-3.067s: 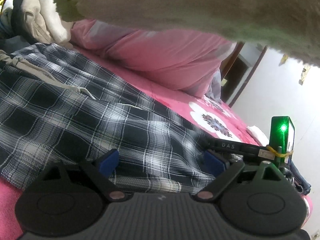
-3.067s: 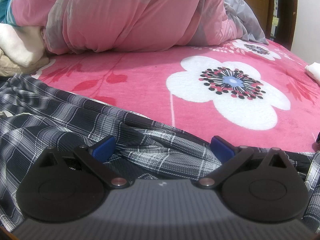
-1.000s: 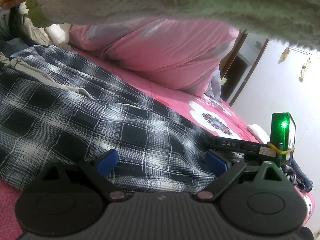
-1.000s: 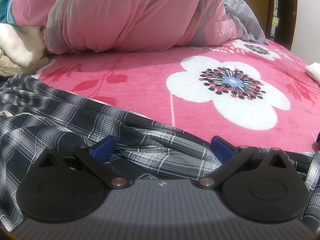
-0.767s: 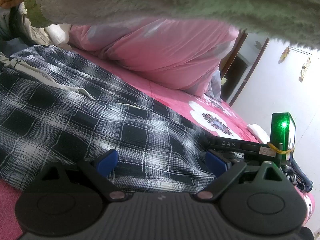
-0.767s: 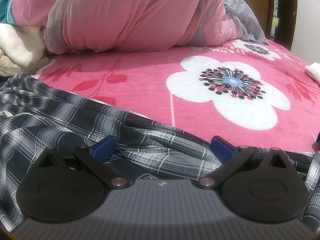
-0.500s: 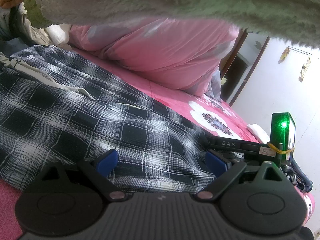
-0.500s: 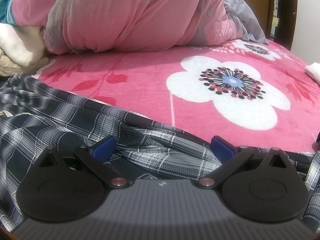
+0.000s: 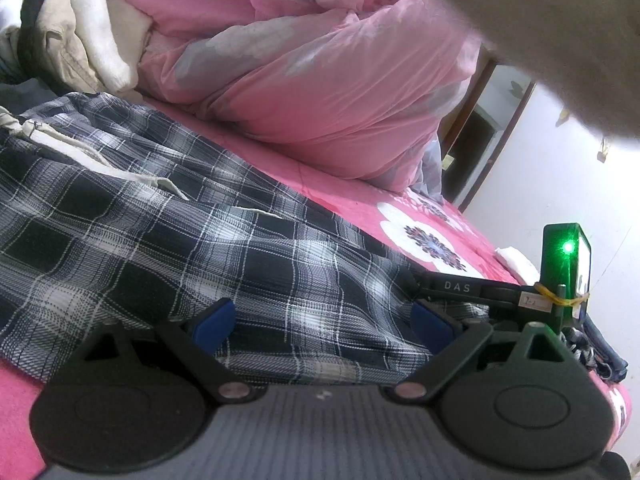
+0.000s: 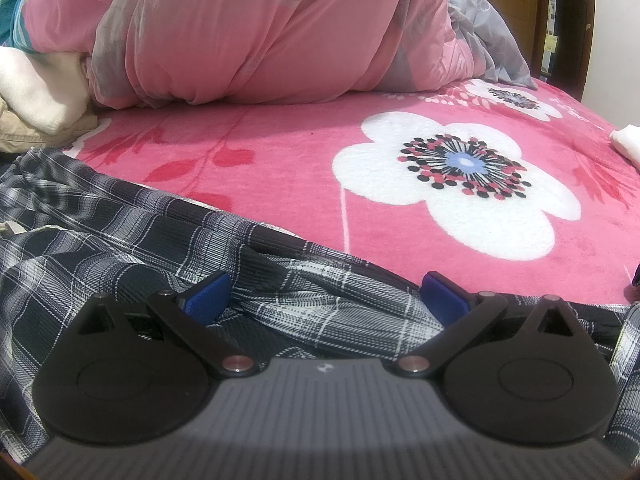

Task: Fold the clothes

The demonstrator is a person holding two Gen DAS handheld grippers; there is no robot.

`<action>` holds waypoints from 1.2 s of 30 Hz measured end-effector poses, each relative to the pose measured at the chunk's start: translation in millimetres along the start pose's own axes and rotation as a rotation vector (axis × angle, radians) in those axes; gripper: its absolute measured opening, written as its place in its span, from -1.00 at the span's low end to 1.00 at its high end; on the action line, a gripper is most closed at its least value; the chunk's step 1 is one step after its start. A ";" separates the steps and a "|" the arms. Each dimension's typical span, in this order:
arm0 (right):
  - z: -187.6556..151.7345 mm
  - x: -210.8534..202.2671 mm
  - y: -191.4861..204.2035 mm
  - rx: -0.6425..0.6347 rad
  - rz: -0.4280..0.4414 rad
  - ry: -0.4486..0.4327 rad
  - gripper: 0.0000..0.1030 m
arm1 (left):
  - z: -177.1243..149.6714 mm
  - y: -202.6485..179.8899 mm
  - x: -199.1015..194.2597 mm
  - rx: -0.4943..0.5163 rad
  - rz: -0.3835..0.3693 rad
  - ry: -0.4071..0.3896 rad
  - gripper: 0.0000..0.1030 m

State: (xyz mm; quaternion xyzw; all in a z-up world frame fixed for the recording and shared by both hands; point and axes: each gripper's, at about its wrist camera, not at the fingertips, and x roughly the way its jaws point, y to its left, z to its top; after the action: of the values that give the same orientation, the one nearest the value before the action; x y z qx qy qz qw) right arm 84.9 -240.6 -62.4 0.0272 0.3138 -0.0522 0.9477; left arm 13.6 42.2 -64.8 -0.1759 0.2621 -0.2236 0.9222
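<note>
Bedding fills most of both views: a bright pink fleece bedspread with large white flowers (image 10: 460, 184) is spread flat, and a bulky pale pink quilt with grey patches (image 10: 256, 32) is heaped at its far side. Across the near part of the bedspread a black-and-white checked woven garment (image 9: 168, 240) is laid out, creased and partly doubled over; its full outline is cut off by the lower and left edges of both views, so its type cannot be told for certain (an off-white drawstring cord (image 9: 80, 152) is seen on it in the left view). Cream and beige folded fabrics (image 10: 36, 96) are stacked at the far left, only partly in frame. The upper right of the left view is masked by a blurred pale shape, too close to be identified.

The left gripper (image 9: 324, 318) is held low over the checked cloth with its blue-padded jaws spread wide and nothing clamped. The right gripper (image 10: 324, 292) is likewise spread wide, with a raised fold of the cloth lying between its fingers, not pinched. A small black box with a green light (image 9: 566, 256) is seen at the right of the left view, above a black bar marked "DAS".
</note>
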 end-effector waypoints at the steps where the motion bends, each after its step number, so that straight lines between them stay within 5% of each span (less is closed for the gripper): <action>1: 0.0 0.0 0.0 0.000 0.000 0.000 0.98 | 0.0 -0.2 -0.1 0.001 0.001 0.000 0.85; 12: -0.1 0.2 0.2 0.000 0.000 0.002 0.98 | 1.8 -4.4 -3.3 0.027 0.027 0.006 0.85; 20: 0.0 0.4 0.1 0.000 0.000 0.002 0.98 | 11.5 -18.4 -24.0 0.107 0.123 0.005 0.85; 36: 0.7 0.3 0.3 -0.005 -0.003 0.005 0.98 | 23.4 4.4 -89.5 0.065 0.276 0.039 0.85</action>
State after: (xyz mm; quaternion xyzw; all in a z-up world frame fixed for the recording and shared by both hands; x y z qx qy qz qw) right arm 85.6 -240.5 -62.0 0.0245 0.3161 -0.0530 0.9469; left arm -40.1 95.9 -11.8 -0.1041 0.2942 -0.1063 0.9441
